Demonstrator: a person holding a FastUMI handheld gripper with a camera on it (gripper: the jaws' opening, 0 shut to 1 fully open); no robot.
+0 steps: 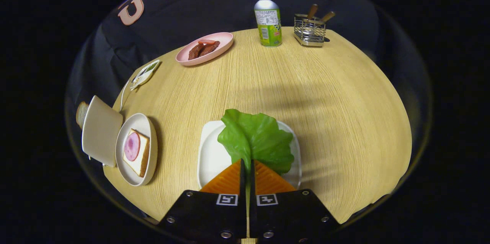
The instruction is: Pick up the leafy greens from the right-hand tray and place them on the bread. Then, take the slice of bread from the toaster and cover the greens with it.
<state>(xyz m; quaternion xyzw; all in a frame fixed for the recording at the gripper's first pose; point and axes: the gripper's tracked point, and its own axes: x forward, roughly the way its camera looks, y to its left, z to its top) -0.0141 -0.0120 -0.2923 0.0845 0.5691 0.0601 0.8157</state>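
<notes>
Greens: one broad leaf (255, 138) caught by its near edge between the fingers, spreading out ahead of them over the white tray (209, 152); whether it rests on the tray or hangs just above it cannot be told
Gripper (247, 165): fingers drawn almost together, both pressing on the leaf's edge, only a thin gap between them
Tray: white, square with rounded corners, lying under the fingertips on the wooden table (325, 106)
Bread (136, 153): a slice topped with a round of pink ham (132, 146), on a round plate (147, 125) left of the tray, apart from it
Toaster (100, 131): just left of the plate, at the table's edge; a slice (80, 114) shows behind it
Pink plate (220, 41): far across the table, carrying dark strips of meat (203, 49)
Bottle (268, 20): upright at the far edge; a wire rack (309, 29) with wooden-handled utensils stands beside it
</notes>
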